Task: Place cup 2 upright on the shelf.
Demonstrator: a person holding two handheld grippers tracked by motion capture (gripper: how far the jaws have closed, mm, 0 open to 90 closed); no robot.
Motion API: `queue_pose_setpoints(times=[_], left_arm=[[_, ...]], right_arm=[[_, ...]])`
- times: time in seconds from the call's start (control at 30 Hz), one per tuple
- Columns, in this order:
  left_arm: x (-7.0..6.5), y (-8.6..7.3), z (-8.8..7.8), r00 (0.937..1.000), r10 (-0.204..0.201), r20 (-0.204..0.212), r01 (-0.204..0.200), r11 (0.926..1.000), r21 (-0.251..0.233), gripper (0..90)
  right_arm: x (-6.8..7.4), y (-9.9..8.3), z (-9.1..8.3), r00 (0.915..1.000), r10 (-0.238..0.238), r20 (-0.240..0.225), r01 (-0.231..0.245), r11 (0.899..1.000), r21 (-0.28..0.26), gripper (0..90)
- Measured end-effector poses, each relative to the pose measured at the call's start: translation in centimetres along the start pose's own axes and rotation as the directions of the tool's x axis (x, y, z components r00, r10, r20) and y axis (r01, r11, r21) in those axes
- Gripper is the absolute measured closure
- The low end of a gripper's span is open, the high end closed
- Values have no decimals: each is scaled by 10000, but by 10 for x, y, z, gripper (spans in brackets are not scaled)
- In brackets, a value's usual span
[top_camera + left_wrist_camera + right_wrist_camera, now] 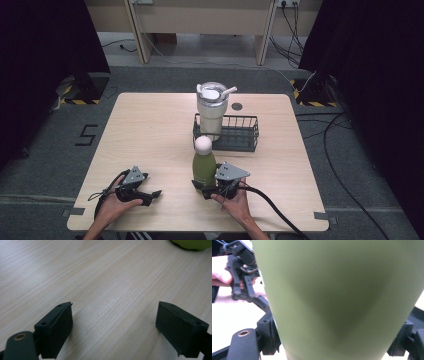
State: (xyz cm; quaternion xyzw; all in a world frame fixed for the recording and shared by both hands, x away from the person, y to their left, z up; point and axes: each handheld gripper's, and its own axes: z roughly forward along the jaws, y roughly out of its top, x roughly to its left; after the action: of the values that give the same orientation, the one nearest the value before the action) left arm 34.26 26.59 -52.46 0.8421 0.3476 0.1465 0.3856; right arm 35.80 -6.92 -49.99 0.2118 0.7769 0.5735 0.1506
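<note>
Green bottle (204, 169) stands upright on the surface (150, 130), clamped low in the right claw (212, 189); lift straight, keeping it vertical. Left claw (150, 196) rests wide, empty.

The table (150, 140) is pale, matt wood grain. The green bottle (204, 170) looks smooth and matt. The basket (240, 134) is dark wire.

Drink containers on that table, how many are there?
2. A green bottle with a white cap stands upright near the front, clamped low by the right gripper. A cream tumbler with a straw stands in the black wire basket behind it. None seems hidden.
</note>
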Motion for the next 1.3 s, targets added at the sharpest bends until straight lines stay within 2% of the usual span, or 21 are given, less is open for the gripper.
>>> queue_pose_setpoints(times=[0.27, 0.53, 0.77, 0.93, 1.3], left_arm=[[0, 0, 0, 10000, 6, -4, -6, 10000, 0, 136], [0, 0, 0, 10000, 3, 5, -3, 10000, 3, 137], [0, 0, 0, 10000, 1, 6, -1, 10000, -1, 137], [0, 0, 0, 10000, 7, 6, -7, 10000, -1, 137], [0, 0, 0, 10000, 6, 3, -6, 10000, 0, 137]], right_arm=[[1, 11, -10, 9996, -222, 167, 229, 9988, -443, 206], [-7, 17, -19, 9978, -191, 627, 209, 9994, -290, 207], [-12, 23, -27, 9964, -192, 822, 220, 9992, -337, 207], [-18, 28, -35, 9958, -33, 917, 53, 9998, -216, 207], [-33, 40, -56, 9870, 33, 1609, 18, 9995, -316, 207]])
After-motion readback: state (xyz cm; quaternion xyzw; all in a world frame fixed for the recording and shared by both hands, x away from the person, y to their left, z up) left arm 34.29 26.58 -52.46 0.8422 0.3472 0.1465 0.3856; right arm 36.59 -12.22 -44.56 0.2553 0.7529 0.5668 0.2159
